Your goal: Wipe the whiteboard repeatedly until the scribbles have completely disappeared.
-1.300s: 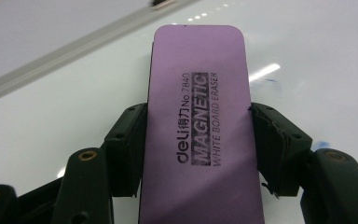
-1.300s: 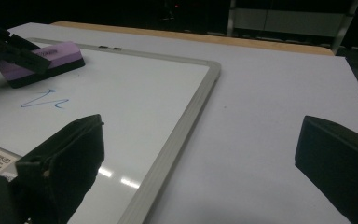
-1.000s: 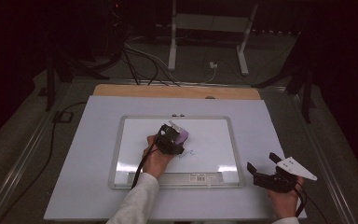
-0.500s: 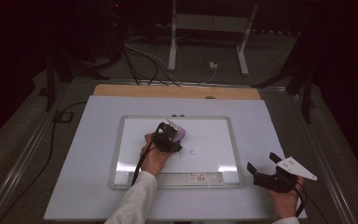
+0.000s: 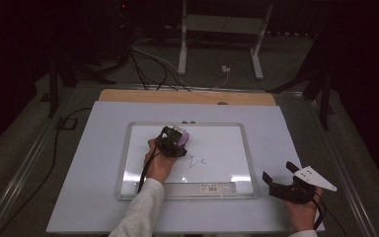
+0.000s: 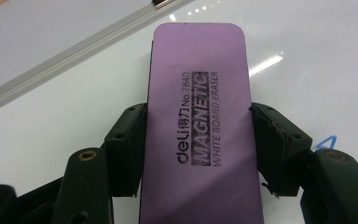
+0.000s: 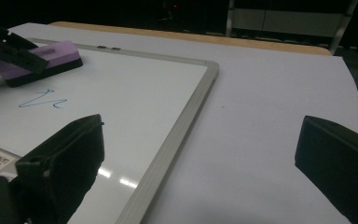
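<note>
A purple magnetic whiteboard eraser (image 6: 200, 135) is clamped between the jaws of my left gripper (image 5: 173, 142), low over the whiteboard (image 5: 217, 143), left of centre. The eraser (image 5: 180, 136) also appears in the right gripper view (image 7: 44, 59), far left. A small blue scribble (image 5: 197, 161) lies on the board just right of the eraser; the scribble (image 7: 42, 100) is seen below it in the right gripper view. My right gripper (image 5: 282, 177) rests open on the white table sheet past the board's right corner, nothing between its jaws.
The whiteboard's metal frame (image 7: 182, 121) runs diagonally ahead of the right gripper. A barcode label (image 5: 216, 187) sits on the board's near edge. A wooden strip (image 5: 187, 97) borders the table's far edge. Cables and a stand lie on the floor beyond.
The left gripper with the eraser has shifted slightly left and away across the board. The right gripper has not moved.
</note>
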{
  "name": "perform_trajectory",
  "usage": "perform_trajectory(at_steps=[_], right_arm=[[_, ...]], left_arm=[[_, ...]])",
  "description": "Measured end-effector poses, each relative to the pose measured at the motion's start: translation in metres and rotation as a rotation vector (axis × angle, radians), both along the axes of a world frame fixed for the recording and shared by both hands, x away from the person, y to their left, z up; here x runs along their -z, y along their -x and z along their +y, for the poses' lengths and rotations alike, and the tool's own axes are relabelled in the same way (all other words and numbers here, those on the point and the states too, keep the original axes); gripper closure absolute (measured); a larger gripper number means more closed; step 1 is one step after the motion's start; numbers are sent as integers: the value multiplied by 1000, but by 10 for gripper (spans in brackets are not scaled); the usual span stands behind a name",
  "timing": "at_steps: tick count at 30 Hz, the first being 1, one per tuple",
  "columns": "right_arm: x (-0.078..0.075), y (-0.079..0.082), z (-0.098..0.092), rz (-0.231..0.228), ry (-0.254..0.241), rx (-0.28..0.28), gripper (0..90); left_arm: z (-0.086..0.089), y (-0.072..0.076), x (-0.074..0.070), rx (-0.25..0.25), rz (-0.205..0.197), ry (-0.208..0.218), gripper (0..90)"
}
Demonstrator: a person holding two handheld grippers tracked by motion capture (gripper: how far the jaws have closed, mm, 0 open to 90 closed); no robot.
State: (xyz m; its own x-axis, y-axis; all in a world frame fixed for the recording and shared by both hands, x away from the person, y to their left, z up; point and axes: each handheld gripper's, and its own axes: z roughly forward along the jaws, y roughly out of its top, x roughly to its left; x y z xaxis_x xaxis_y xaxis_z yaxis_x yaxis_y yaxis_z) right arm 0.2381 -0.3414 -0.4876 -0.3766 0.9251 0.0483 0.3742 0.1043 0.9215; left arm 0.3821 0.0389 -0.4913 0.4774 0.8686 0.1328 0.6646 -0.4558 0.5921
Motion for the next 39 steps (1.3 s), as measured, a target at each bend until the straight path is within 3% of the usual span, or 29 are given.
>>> perform_trajectory(at_steps=[6,7,12,18,20,23,27,31,33,39], right_arm=[[1,0,0,3,1,0,20],[1,-1,1,4,1,0,20],[0,0,3,3,7,-7,20],[1,0,2,3,5,-5,20],[1,0,2,3,6,-5,20],[0,0,2,1,7,-5,20],[0,0,1,-1,4,-2,20],[0,0,0,2,2,0,20],[0,0,1,2,2,-2,20],[1,-1,4,3,9,-9,20]], left_arm=[[7,16,1,34,4,28,419],[4,25,1,64,1,30,419],[-12,38,1,132,8,39,418],[-33,53,1,217,37,83,418],[-40,58,1,242,27,70,418],[-41,55,0,237,22,56,418],[-30,43,1,159,-4,36,418],[-20,33,1,110,14,50,418],[-20,33,1,113,15,48,418],[-39,43,1,201,20,62,418]])
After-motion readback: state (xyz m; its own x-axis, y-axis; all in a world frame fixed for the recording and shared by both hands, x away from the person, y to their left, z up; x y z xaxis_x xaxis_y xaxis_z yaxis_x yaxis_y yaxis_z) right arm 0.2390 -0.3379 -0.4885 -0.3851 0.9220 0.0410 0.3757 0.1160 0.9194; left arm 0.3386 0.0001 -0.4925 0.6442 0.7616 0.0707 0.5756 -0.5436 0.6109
